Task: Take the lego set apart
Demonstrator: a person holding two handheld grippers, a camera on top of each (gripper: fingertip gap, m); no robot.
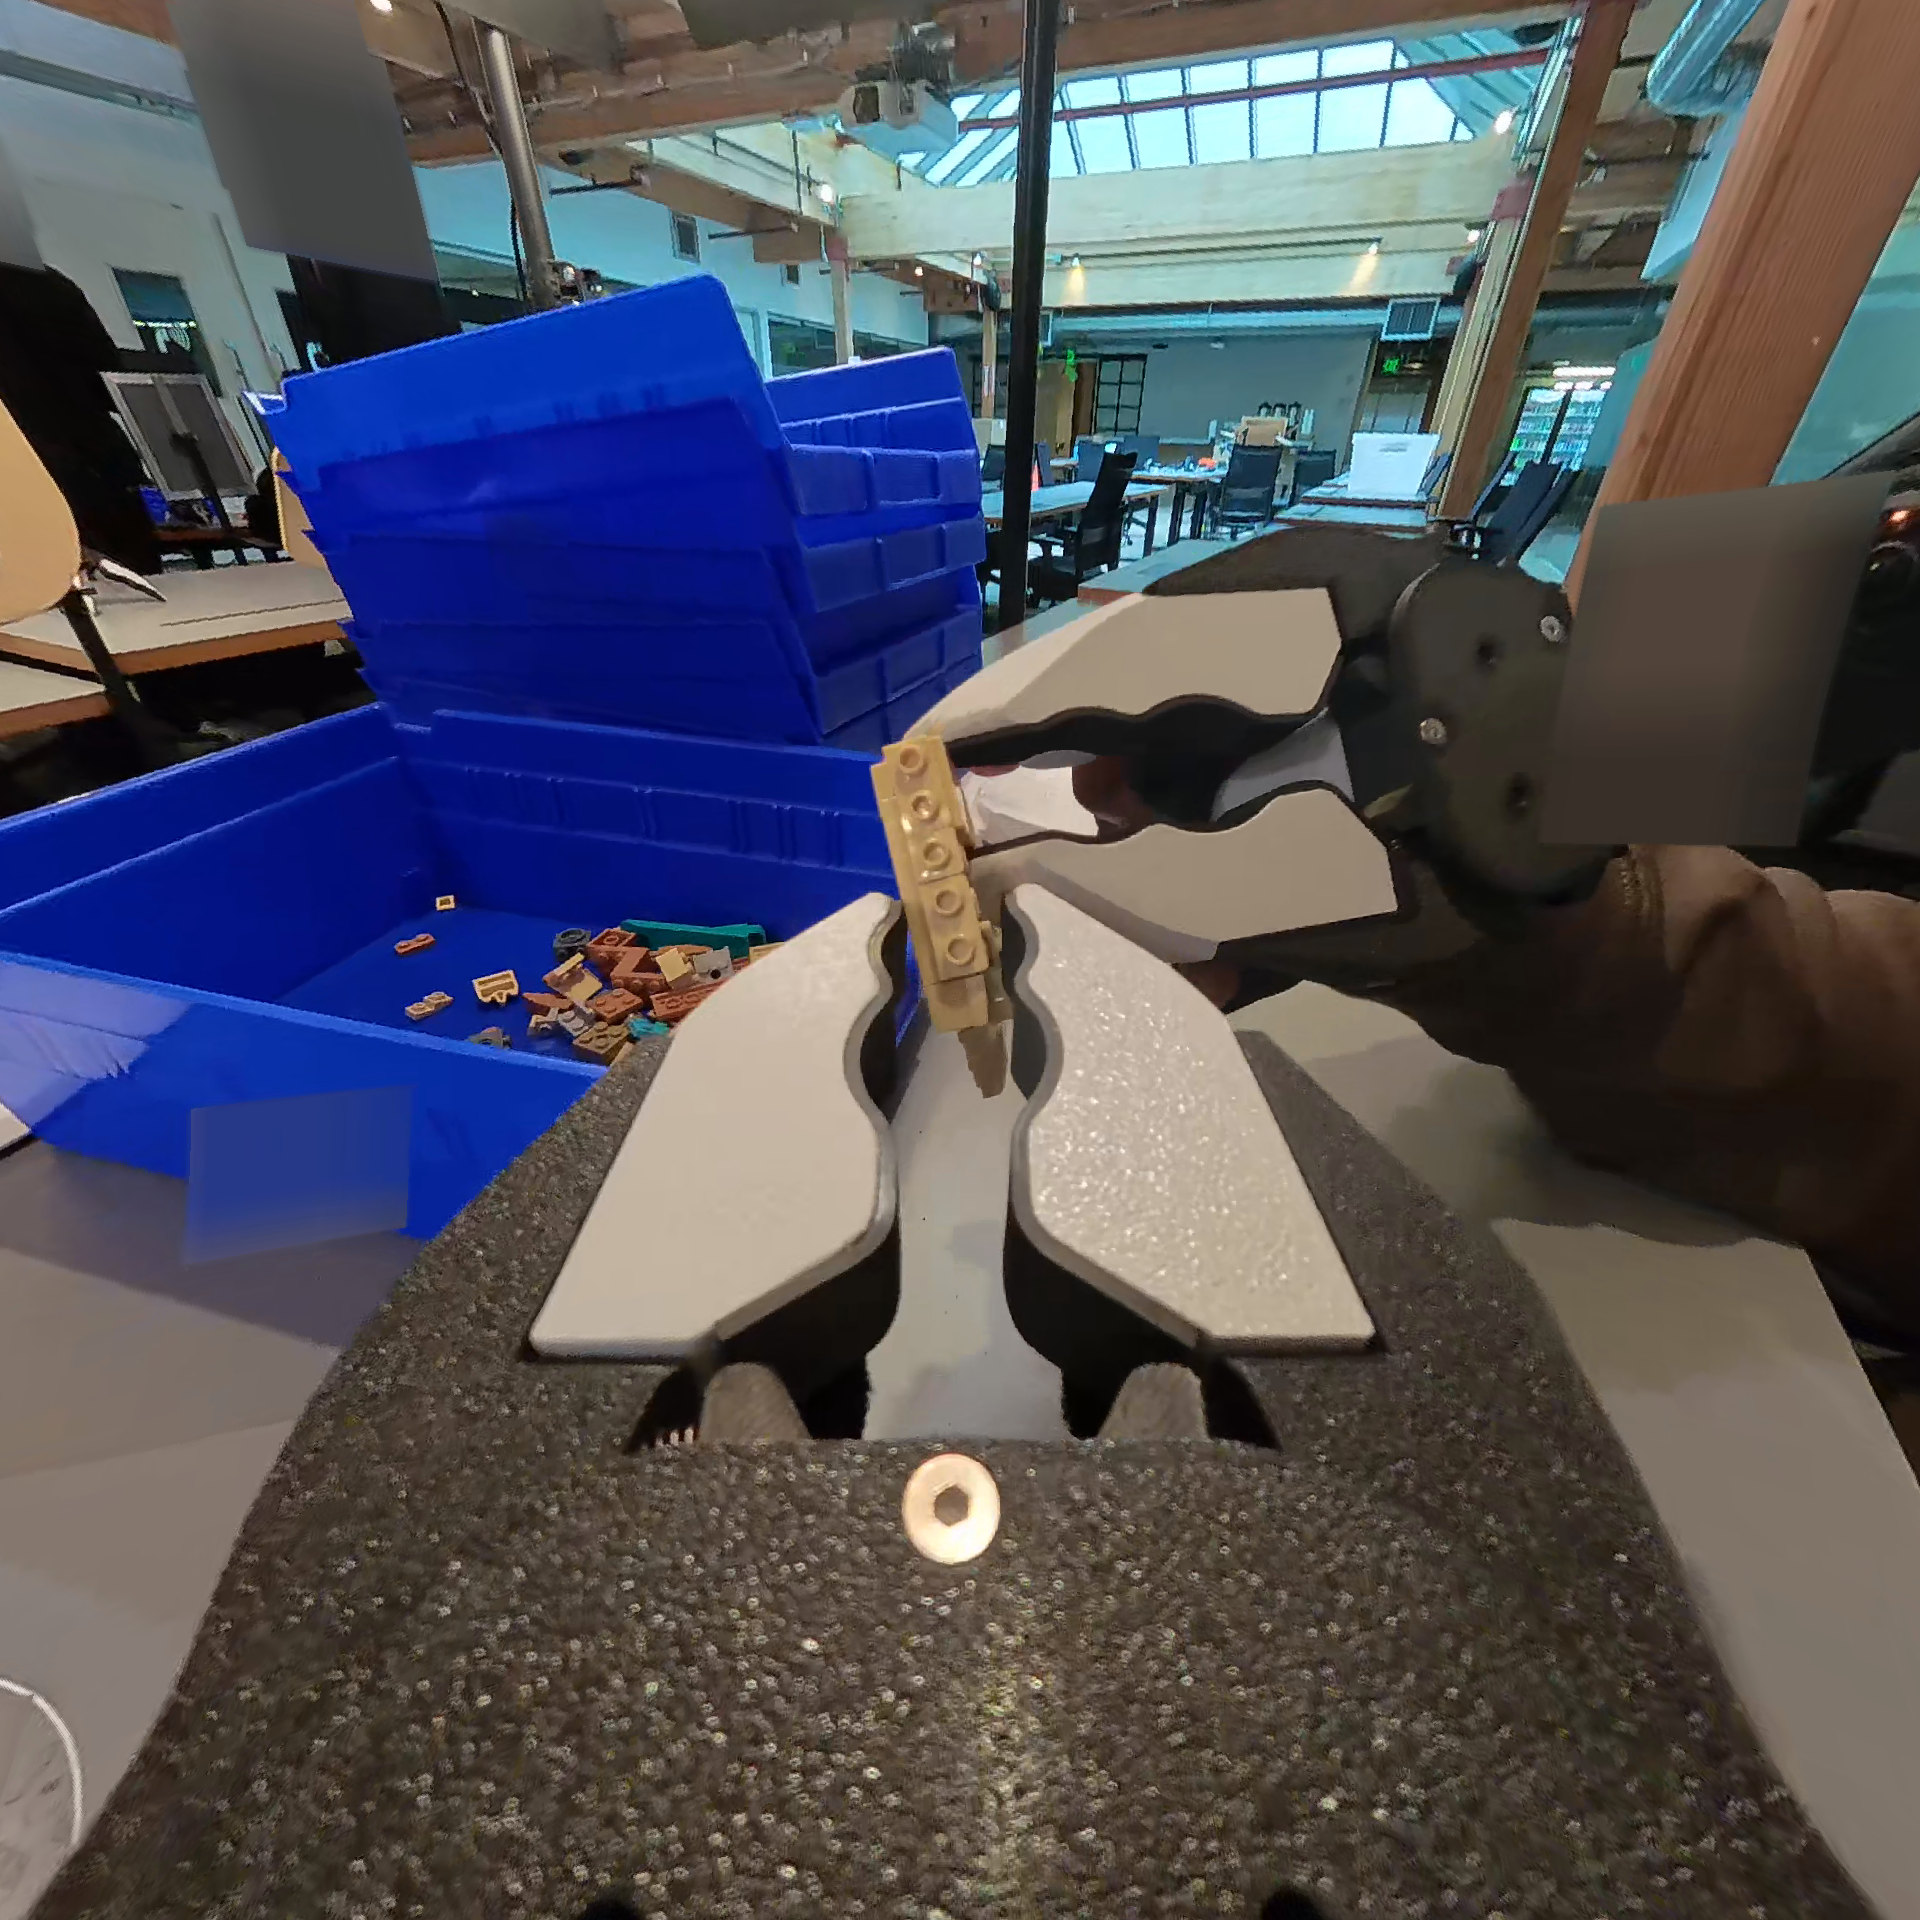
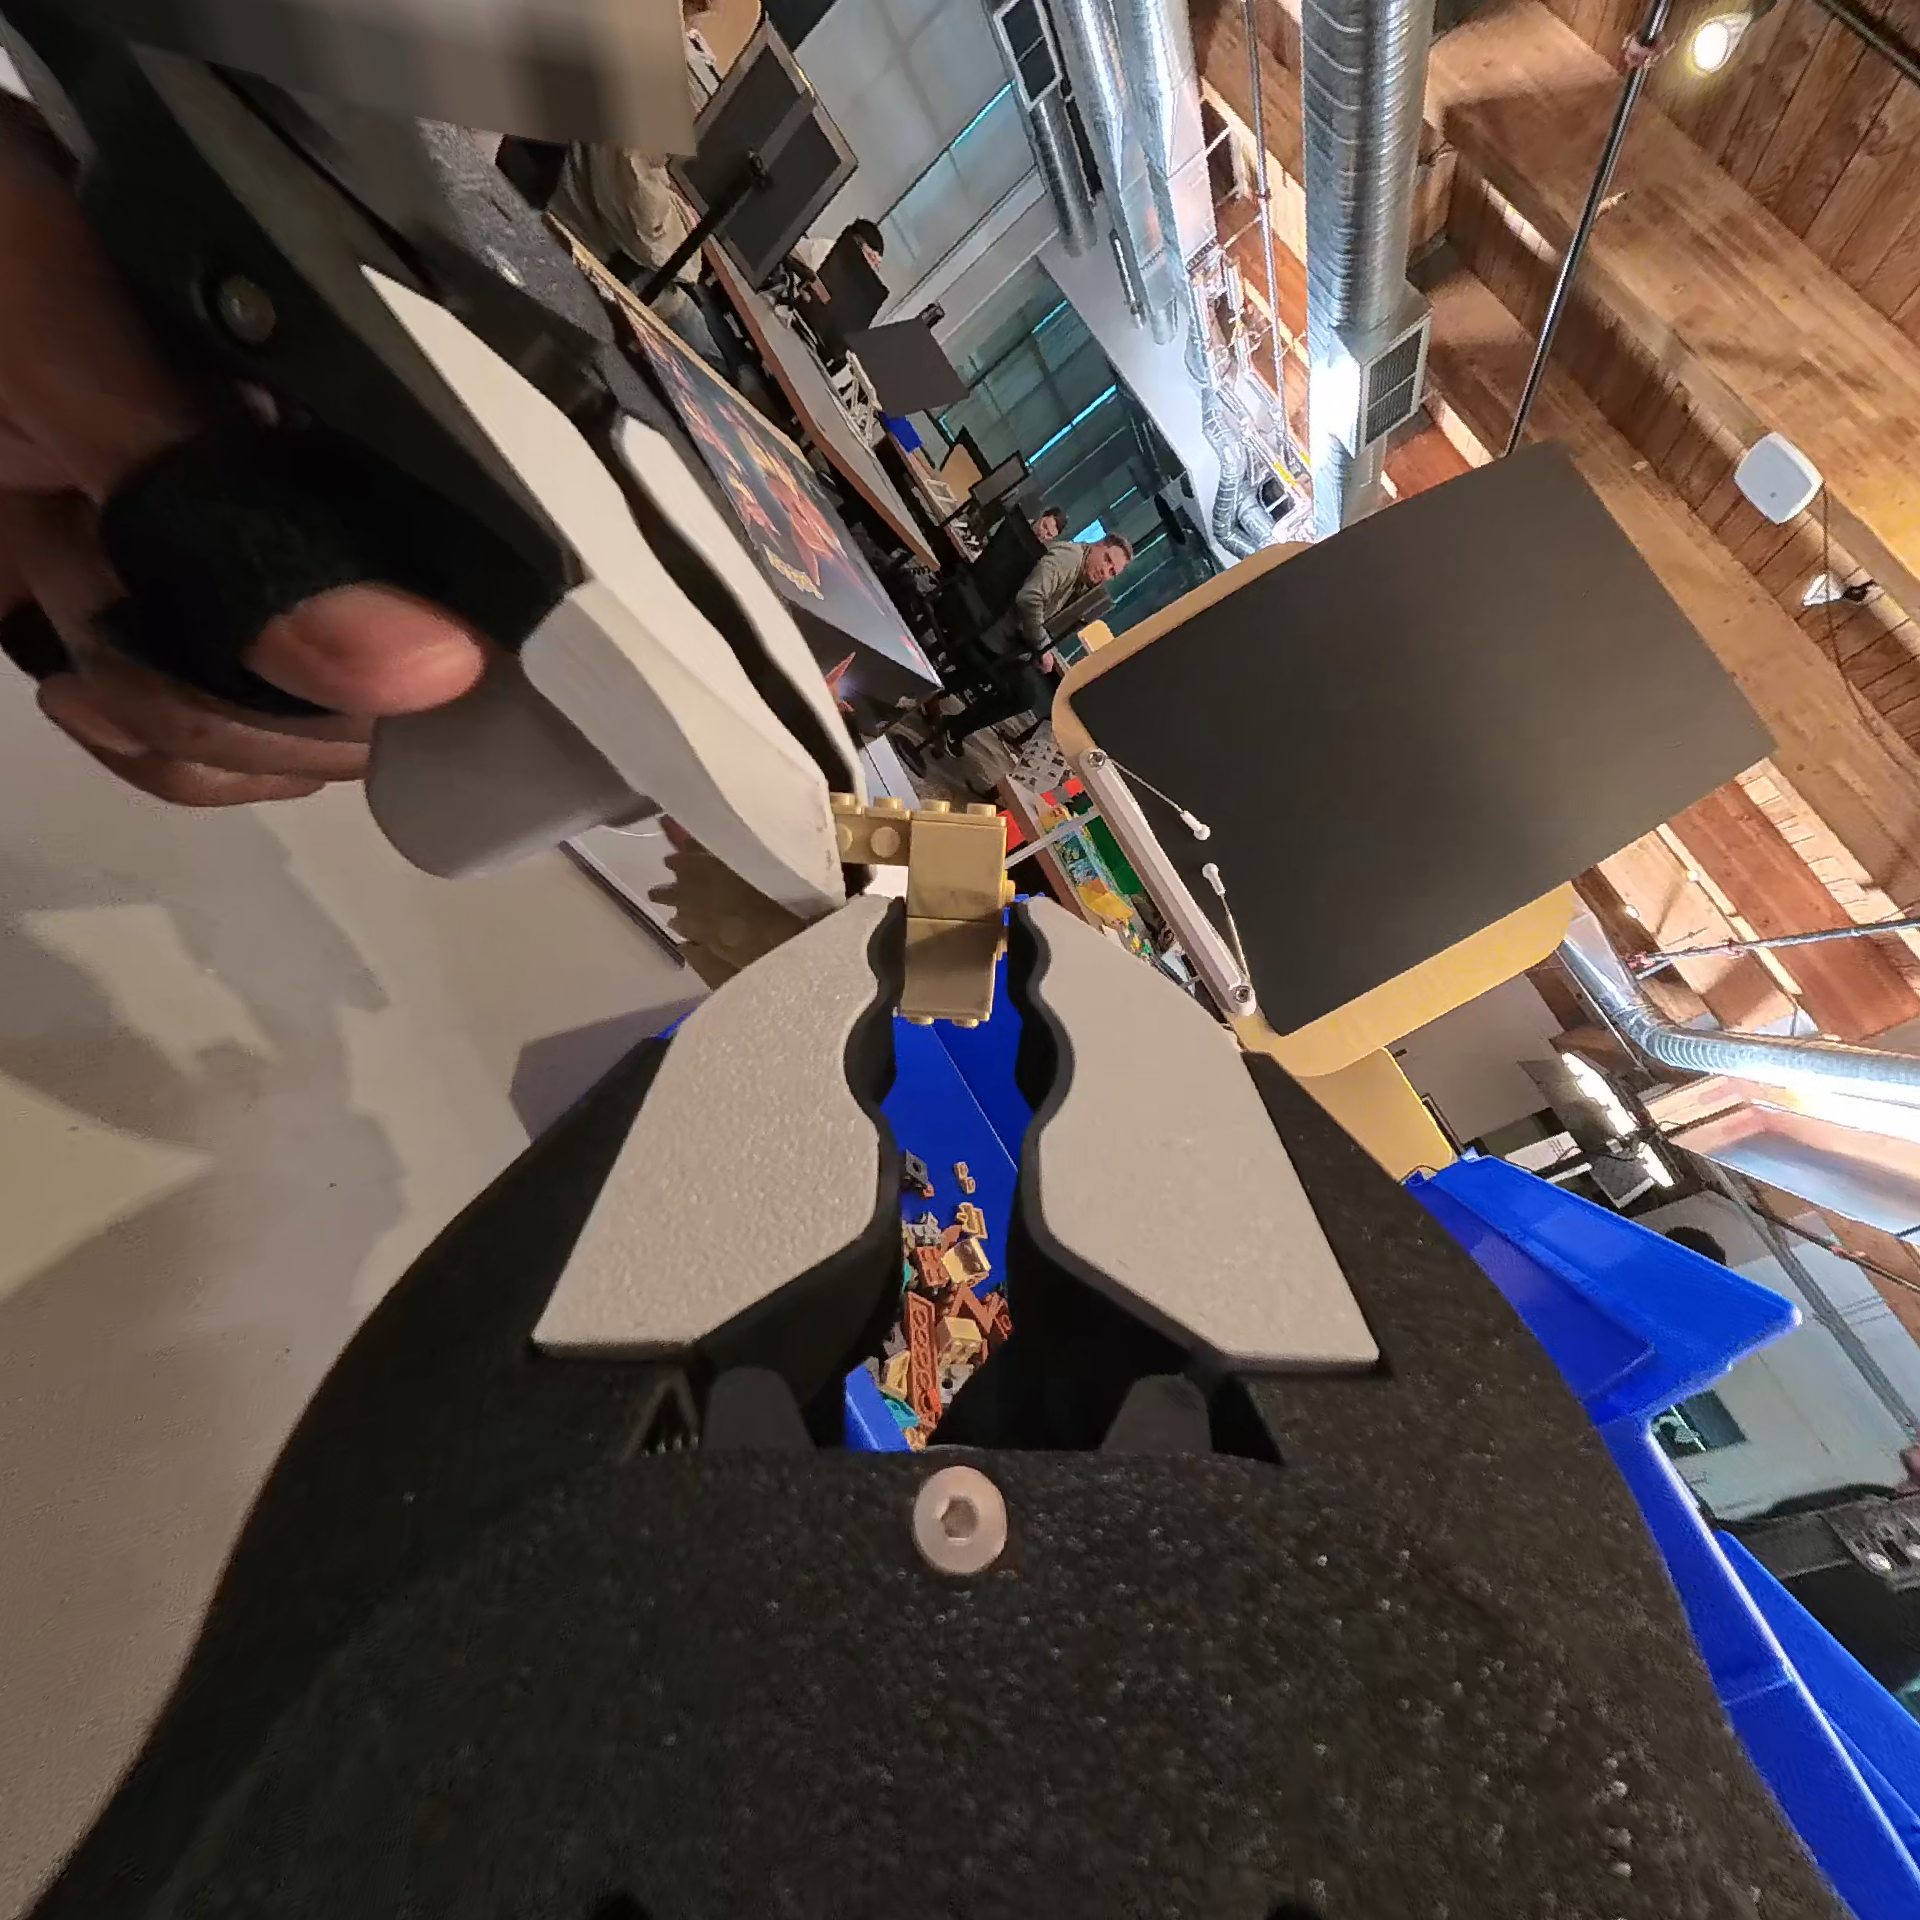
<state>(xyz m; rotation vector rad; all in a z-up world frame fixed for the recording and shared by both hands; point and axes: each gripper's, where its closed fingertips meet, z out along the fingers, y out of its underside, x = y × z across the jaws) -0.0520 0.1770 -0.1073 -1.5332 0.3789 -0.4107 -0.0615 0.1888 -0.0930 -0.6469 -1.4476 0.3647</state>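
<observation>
Left wrist view is showing both hand-held grippers (image 1: 951,971) (image 1: 961,805) clamping a tan brick assembly (image 1: 935,883) above the desk (image 1: 1558,1299); light, rigid, liable to snap apart; flat sides are gripping best.

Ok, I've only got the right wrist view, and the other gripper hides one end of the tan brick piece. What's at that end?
Observer: In the left wrist view, a ridged, darker tan bit sticks out of the tan brick piece on the camera's side of the left gripper, which grips the piece's lower end.
Operator: And what does the piece look like from over there?
Observer: It stands nearly upright, with five studs in a row facing that camera. The right gripper comes in from the side and grips its upper part.
</observation>
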